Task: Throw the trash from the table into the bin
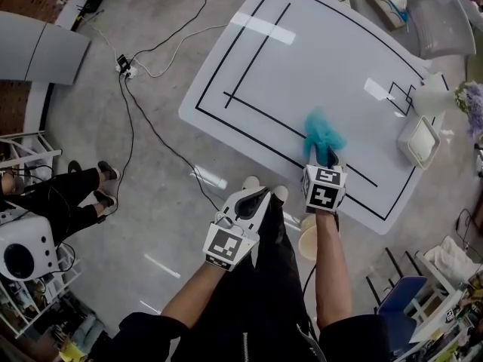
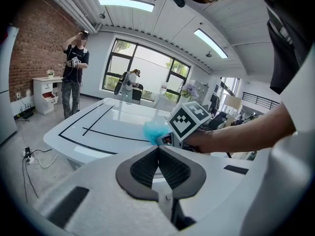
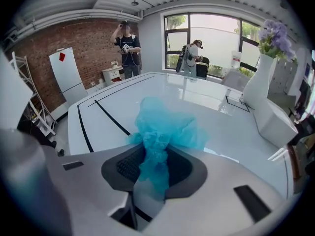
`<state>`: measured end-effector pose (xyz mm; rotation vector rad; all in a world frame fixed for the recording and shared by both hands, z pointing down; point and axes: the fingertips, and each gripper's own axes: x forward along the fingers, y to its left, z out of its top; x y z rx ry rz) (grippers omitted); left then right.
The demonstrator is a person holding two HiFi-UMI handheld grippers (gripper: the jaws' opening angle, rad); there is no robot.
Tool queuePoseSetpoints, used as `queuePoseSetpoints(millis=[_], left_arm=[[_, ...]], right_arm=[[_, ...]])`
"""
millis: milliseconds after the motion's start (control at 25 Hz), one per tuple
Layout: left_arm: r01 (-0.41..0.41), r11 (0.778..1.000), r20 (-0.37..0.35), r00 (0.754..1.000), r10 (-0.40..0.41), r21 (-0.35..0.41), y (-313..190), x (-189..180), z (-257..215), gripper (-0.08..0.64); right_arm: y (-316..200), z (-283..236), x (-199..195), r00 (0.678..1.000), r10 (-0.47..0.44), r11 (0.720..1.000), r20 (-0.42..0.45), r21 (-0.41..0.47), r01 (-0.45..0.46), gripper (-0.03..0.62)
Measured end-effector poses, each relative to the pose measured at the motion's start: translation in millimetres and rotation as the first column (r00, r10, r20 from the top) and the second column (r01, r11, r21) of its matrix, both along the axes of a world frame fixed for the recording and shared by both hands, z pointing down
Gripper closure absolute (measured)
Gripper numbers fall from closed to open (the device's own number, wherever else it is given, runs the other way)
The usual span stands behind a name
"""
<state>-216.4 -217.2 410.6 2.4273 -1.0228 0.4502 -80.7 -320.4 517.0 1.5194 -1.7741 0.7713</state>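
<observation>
- Right gripper [image 3: 155, 149]: jaws clamped on a crumpled teal wad of thin film [image 3: 165, 124]. A strip of it is pinched between the dark ribbed pads, and the bulk fans out past the tips.
- Head view places the teal wad over the glossy white table with black line markings [image 1: 302, 59], close to its near edge and towards the right. It does not show whether the wad is lifted clear or touching the surface.
- Left gripper [image 2: 158, 149]: jaws closed together, nothing between them. Head view shows it off the table, near the person's legs, left of the right gripper.
- Left gripper view alone shows the right gripper from the side, marker cube up, with teal poking out beyond it.
- Right gripper view gives the far right of the table: a tall white vase [image 3: 256, 87] with purple flowers [image 3: 273, 36].
- Head view alone shows a white square tray [image 1: 419, 142] near the right table edge and a cream round container [image 1: 308, 240] on the floor by the right forearm.
- Both gripper views show two people standing beyond the table. The head view shows seated legs [image 1: 75, 194] at far left.
</observation>
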Motion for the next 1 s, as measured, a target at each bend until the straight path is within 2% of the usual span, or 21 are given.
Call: queuePoseSetpoints(millis=[120,1000], left_arm=[[-0.003,1.000,-0.004,1.000,0.003,0.001,1,-2,0,0.552],[-0.004,1.000,-0.008,1.000,0.004,0.013,6,-14,-8,0.552]], right_arm=[[2,1,-3,1.000,-0.013,1.000,-0.015,0.002,0.014,0.512],[2,-2,-6,0.998,-0.036,0.999,-0.043,0.033,0.038,0.535]])
